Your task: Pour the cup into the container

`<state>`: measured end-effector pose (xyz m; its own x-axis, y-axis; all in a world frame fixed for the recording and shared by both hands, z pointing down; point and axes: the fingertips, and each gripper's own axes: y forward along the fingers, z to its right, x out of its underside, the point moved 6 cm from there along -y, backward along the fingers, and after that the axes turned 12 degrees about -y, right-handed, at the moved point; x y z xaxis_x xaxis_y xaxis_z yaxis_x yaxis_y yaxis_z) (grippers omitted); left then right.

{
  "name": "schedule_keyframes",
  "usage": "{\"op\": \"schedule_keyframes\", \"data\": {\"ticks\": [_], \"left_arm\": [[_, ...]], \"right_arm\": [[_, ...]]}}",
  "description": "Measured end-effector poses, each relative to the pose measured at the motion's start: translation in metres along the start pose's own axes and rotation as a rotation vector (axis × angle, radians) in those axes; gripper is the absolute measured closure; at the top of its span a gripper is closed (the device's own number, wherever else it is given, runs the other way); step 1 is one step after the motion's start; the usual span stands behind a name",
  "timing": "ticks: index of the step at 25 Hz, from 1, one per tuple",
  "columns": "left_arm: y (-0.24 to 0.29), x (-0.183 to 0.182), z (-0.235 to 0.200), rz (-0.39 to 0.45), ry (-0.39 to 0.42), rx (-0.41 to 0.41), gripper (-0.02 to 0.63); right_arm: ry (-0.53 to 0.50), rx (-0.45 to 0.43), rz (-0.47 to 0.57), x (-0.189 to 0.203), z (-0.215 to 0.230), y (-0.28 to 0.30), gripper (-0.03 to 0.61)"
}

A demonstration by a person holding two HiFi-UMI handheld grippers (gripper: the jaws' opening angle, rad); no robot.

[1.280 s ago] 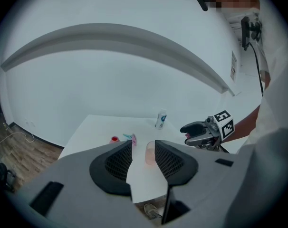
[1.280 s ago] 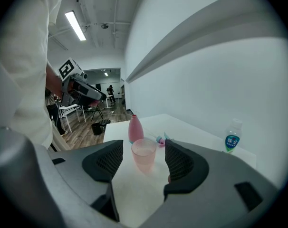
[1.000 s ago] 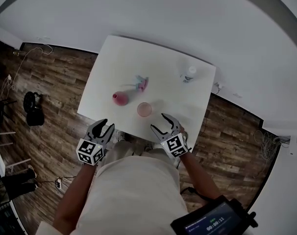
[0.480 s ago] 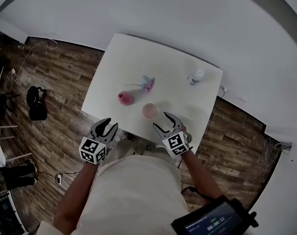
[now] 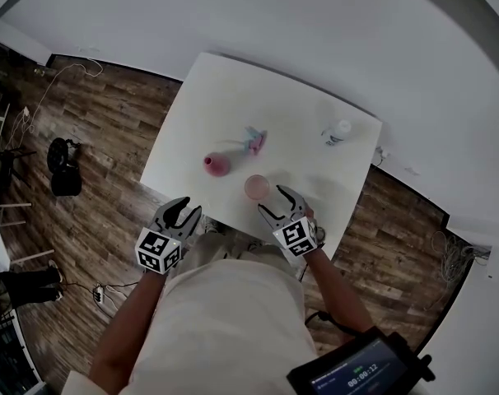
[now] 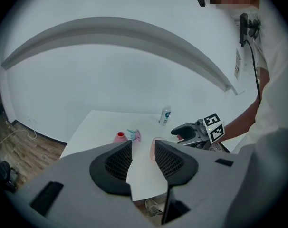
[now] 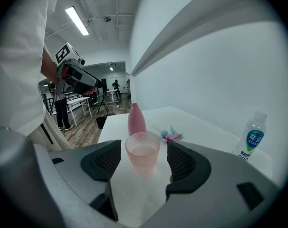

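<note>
Near cup (image 7: 142,152), right jaws just widened, seemingly empty, left jaws apart, label (image 7: 253,139) blurry

Pink dimpled cup (image 7: 142,152), pink container (image 7: 136,119), white table (image 5: 233,97), perhaps teal-and-pink trinket (image 7: 171,135).

Head view, lower centre: both forearms reach forward from the torso, 1 gripper in each hand. The left gripper (image 5: 183,211) sits at lower left and points forward and down. Its 2 jaws are apart, with nothing between the pads. The right gripper (image 5: 276,203) sits just right of centre, also angled down. Its jaws have just been opening and stand wide, the cup (image 7: 142,151) between them with a gap to each pad.
</note>
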<state>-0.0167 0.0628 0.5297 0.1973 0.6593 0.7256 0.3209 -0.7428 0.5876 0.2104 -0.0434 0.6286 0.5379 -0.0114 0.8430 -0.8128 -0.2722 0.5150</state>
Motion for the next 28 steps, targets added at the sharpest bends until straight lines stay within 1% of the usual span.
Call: {"op": "schedule_keyframes", "data": {"ticks": [9,28], "left_arm": [[0.007,-0.002,-0.004,-0.016,0.002,0.006,0.472],[0.012,-0.003,-0.010,-0.037,-0.001,0.012,0.472]], "right_arm": [[-0.013,-0.034,-0.020,0.011,-0.002,0.016,0.272],[-0.046,-0.067,-0.057,0.021,-0.008,0.038,0.248]]}}
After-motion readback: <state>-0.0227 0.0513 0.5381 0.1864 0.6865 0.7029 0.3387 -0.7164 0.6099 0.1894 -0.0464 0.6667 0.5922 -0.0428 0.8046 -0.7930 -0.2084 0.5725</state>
